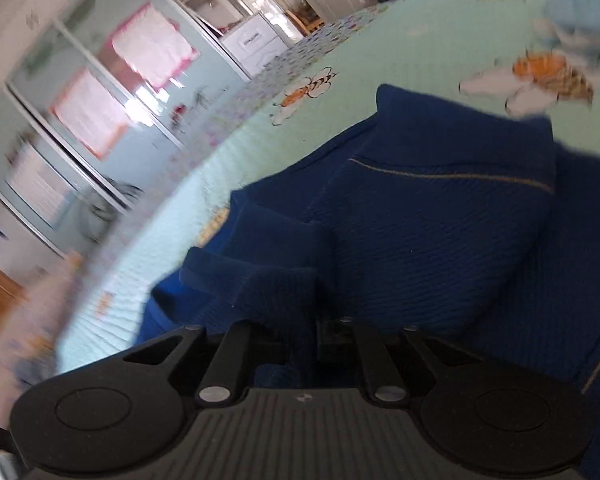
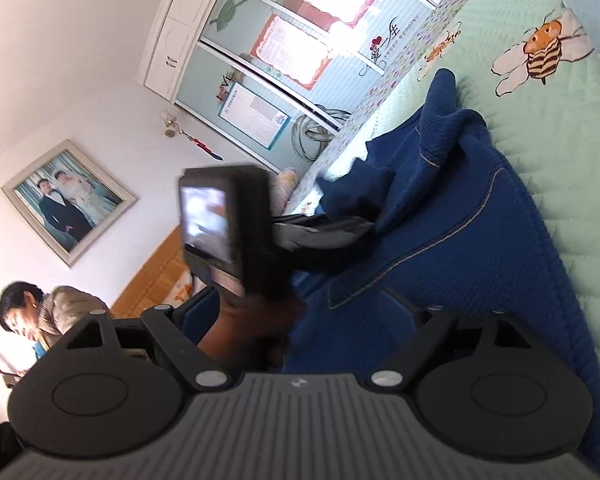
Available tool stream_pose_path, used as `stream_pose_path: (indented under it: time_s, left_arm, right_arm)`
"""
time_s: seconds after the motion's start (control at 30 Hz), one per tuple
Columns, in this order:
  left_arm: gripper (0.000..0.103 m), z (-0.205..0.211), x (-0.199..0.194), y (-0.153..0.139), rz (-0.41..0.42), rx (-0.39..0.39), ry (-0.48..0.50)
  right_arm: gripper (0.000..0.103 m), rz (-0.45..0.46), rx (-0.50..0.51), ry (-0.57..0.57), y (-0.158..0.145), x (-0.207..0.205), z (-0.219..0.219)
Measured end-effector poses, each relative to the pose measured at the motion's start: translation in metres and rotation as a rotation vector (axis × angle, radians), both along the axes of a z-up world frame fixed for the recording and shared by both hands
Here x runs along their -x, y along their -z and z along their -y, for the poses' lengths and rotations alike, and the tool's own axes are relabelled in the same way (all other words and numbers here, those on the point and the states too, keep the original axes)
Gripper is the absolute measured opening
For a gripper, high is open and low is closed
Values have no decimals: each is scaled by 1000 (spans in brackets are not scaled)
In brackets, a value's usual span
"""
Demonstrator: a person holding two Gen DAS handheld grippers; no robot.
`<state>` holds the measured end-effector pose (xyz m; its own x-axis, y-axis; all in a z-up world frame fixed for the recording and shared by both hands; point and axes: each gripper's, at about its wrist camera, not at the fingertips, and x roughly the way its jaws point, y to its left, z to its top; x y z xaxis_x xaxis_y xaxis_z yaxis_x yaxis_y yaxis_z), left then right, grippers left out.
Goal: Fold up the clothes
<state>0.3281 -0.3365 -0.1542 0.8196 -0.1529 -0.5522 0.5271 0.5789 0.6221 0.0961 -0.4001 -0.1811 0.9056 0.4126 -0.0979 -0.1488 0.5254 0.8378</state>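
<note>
The dark blue ribbed knit garment (image 1: 420, 216) lies rumpled on the mint-green quilted bed cover with bee prints (image 1: 380, 48), one edge bunched up, I judge for a fold. My left gripper (image 1: 314, 320) looks closed on that bunched cloth at 6 o'clock. My right gripper (image 2: 300, 320) I cannot tell; its fingertips are hidden, garment just ahead toward 1 o'clock.

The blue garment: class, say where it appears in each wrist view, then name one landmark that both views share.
Left wrist view: the blue garment fills the centre and lower right, bunched at the left gripper.
Right wrist view: it runs from centre to lower right.
Shared landmark: the bee print on the green bedspread.
</note>
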Motion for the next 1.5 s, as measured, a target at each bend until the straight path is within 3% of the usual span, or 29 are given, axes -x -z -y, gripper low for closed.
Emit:
stream_pose_path:
  time_s: [0.07, 0.13, 0.2, 0.3, 0.4, 0.47, 0.6, 0.8, 0.97, 1.1, 1.2, 1.37, 1.5]
  left_arm:
    - [23, 7, -2, -8, 0, 3, -33]
    - [45, 14, -8, -13, 17, 1, -45]
    - [57, 25, -5, -17, 40, -4, -50]
    - [57, 40, -2, -8, 80, -75, -39]
    - [57, 54, 24, 2, 175, -182, 34]
    - [57, 60, 33, 2, 207, -200, 85]
    - [79, 59, 31, -17, 120, -77, 106]
    - [84, 17, 28, -36, 0, 108, 117]
    - [84, -46, 31, -38, -49, 199, 5]
    - [84, -111, 37, -44, -44, 208, -118]
    - [84, -166, 51, -49, -75, 278, -206]
    - [87, -246, 70, -55, -100, 424, -350]
    - [87, -289, 62, -59, -107, 481, -439]
  right_arm:
    - [88, 8, -30, -3, 2, 0, 3]
    - [88, 13, -56, -4, 3, 0, 5]
    - [88, 15, -71, -2, 4, 0, 7]
    - [89, 16, -74, -1, 3, -1, 6]
    - [89, 18, -79, 0, 3, -1, 6]
    - [89, 21, -91, 1, 4, 0, 8]
    - [89, 24, -106, 3, 5, 1, 10]
    - [91, 35, -112, -8, 6, -1, 12]
    - [100, 70, -55, -65, -2, -1, 3]
    - [100, 65, -145, -62, 5, -1, 13]
    - [99, 60, -185, -53, 9, -1, 18]
    - [99, 57, -139, -50, 6, -1, 13]
    - [99, 61, -162, -45, 8, 0, 15]
